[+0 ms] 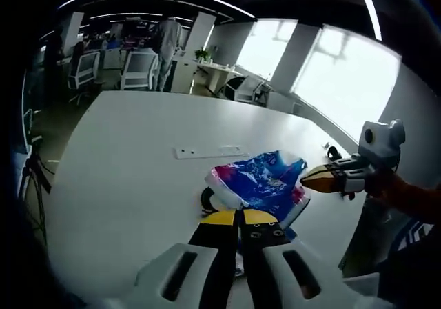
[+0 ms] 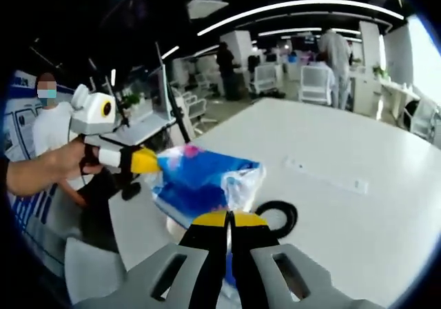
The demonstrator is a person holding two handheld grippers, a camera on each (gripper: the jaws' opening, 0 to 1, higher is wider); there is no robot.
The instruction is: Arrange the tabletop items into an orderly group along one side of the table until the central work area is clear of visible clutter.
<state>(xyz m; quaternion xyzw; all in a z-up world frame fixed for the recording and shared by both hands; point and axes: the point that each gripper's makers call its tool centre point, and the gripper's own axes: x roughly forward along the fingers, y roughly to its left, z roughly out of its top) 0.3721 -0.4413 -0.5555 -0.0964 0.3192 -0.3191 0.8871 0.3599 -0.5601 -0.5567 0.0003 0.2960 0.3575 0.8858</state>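
A crinkled blue, white and pink plastic bag (image 1: 265, 181) lies near the edge of the white table (image 1: 138, 185). My left gripper (image 1: 238, 217) is shut, its yellow tips pinching the bag's near edge. From the right, my right gripper (image 1: 318, 178) comes in, shut on the bag's right edge. The right gripper view has the same bag (image 2: 200, 178), with my right gripper (image 2: 231, 219) shut on its near edge and my left gripper (image 2: 146, 161) shut on its far left corner. A black ring-shaped item (image 2: 279, 216) lies partly under the bag; it is also visible as the black ring (image 1: 206, 198).
A flat white cable plate (image 1: 207, 152) is set into the table (image 2: 358, 219) beyond the bag. Office chairs (image 1: 141, 67) and desks stand past the far edge, with people among them. A person (image 2: 48, 130) stands beside the table edge.
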